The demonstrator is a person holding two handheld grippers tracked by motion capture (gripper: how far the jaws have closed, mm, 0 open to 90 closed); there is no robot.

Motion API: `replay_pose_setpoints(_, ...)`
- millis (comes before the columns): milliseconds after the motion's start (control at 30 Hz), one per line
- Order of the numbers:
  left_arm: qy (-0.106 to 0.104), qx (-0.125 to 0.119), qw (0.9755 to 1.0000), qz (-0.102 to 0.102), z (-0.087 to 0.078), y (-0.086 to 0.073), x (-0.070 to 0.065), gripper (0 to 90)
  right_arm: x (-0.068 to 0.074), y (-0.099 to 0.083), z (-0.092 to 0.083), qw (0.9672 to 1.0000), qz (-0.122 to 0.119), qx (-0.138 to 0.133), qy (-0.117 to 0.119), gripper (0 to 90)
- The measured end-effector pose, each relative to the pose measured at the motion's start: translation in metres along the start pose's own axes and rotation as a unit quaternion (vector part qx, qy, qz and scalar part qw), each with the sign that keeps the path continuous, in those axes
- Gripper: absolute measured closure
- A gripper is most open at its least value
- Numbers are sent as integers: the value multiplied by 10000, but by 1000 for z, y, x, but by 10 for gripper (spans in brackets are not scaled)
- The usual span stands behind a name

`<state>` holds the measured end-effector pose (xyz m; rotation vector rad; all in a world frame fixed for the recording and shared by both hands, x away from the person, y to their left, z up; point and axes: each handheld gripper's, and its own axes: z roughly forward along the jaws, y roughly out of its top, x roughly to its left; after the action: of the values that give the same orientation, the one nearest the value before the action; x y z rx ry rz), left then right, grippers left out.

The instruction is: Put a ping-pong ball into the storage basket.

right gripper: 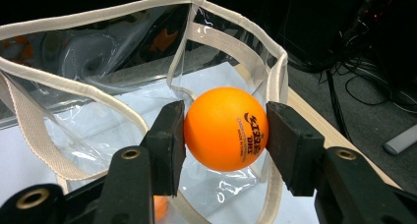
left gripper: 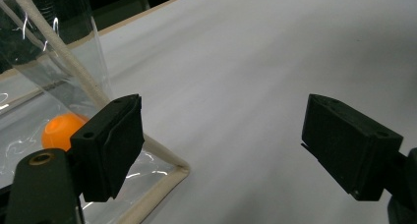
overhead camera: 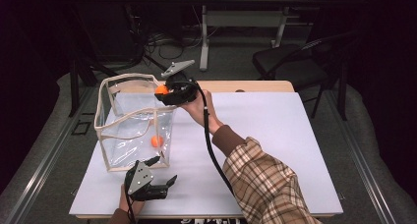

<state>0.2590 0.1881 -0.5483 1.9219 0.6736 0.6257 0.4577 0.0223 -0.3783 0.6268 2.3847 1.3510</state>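
Note:
A clear plastic bag (overhead camera: pixel 133 121) with cream trim stands open on the white table (overhead camera: pixel 275 135). My right gripper (overhead camera: pixel 164 92) hovers at the bag's far right rim, shut on an orange ping-pong ball (right gripper: pixel 226 129) (overhead camera: pixel 161 89) above the bag's opening (right gripper: pixel 147 86). A second orange ball (overhead camera: pixel 157 141) (left gripper: pixel 61 130) lies on the bag's bottom, near its front right corner. My left gripper (overhead camera: pixel 167 181) (left gripper: pixel 223 145) rests low by the table's near edge, just in front of the bag's corner (left gripper: pixel 172 172), open with nothing between its jaws.
A dark chair (overhead camera: pixel 295 62) and a desk frame (overhead camera: pixel 246 22) stand beyond the table, with cables (overhead camera: pixel 157 42) on the floor. The right gripper's black cable (overhead camera: pixel 211 150) trails across the table along a plaid sleeve (overhead camera: pixel 260 180).

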Motion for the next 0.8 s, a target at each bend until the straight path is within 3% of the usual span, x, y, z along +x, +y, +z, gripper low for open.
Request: replay_pose_setpoints(800, -3, -12, 10000, 4, 0, 0, 0, 159, 2, -5, 18, 9996, 179, 163, 115, 502)
